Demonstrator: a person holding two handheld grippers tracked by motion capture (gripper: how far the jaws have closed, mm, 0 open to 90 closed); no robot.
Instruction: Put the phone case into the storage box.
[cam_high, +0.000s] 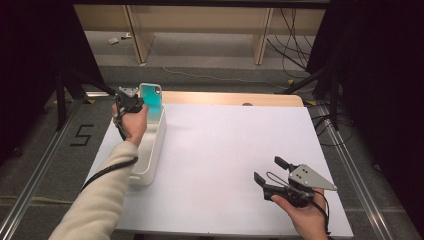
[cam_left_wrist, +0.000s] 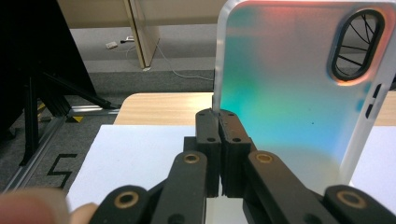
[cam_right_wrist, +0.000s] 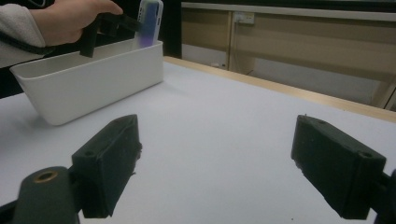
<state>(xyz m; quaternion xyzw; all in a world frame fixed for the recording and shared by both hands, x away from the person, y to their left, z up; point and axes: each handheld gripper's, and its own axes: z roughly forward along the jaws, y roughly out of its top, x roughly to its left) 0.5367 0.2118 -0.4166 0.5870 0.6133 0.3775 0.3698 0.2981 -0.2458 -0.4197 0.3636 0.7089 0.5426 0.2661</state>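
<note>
Nearest, the right tongs (cam_high: 267, 174) rest low over the bare white counter (cam_high: 225, 150) with jaws spread wide and nothing between them. Farther off, the left tongs (cam_left_wrist: 218, 114) are clamped on the edge of an upright iridescent phone case (cam_left_wrist: 289, 88), held above the white bin (cam_high: 150, 150). The case's top is cut off in the left gripper view.

Phone case (cam_left_wrist: 289, 93): iridescent teal-to-orange, frosted white rim. Bin (cam_high: 152, 150): plain white. Table cover (cam_high: 225, 150): white, unpatterned. Both grippers' jaws: black. Sleeve (cam_high: 100, 200): cream.
</note>
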